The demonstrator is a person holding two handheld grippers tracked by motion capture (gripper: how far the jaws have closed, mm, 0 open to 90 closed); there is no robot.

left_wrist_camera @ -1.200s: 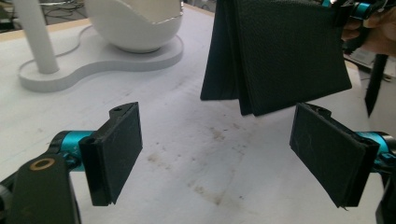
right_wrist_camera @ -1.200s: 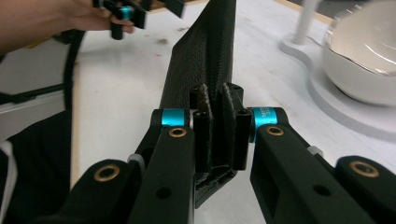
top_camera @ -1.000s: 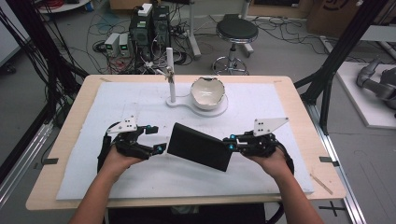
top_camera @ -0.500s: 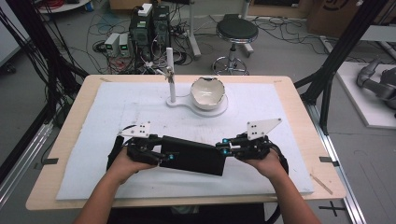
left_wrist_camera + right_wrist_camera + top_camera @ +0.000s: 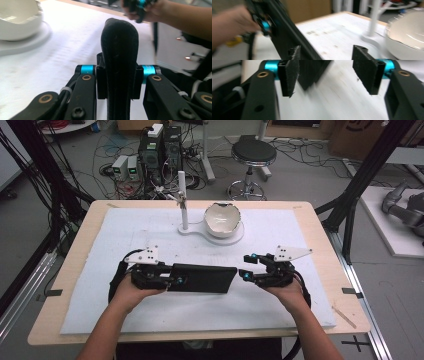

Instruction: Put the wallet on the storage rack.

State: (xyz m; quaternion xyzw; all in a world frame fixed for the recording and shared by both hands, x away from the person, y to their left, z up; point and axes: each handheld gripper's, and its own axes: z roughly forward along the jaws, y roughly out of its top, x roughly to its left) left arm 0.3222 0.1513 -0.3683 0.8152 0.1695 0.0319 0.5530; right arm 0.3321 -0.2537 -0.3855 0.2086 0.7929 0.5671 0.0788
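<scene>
A second ago both grippers held the black pouch between them, tilted across the mat; now the left gripper (image 5: pixel 172 281) has it alone. Its jaws have just been closing, and the left gripper view shows the pouch's (image 5: pixel 119 62) rounded end standing upright between the pads, which press on both its sides. The right gripper (image 5: pixel 248 265) has let go: its jaws have just been opening, and in the right gripper view its pads (image 5: pixel 365 68) stand well apart with bare mat between them, the pouch (image 5: pixel 294 47) lying just beyond its left pad, blurred. In the high view the pouch (image 5: pixel 205 278) now lies level rather than slanted, stretching from the left gripper toward the right gripper and ending just short of its fingertips.

Beyond both grippers, toward the far side of the bench (image 5: pixel 320 227), a white bowl (image 5: pixel 222 219) with a chipped rim sits on a white base, and a thin white post (image 5: pixel 183 200) rises just beside it on the left gripper's side. Nothing lies between the grippers and these things apart from the white mat (image 5: pixel 150 227) that covers the bench.

The pouch is flat, long and matt black, soft at its edges, with a faintly worn surface where the left gripper's pads clamp it.
</scene>
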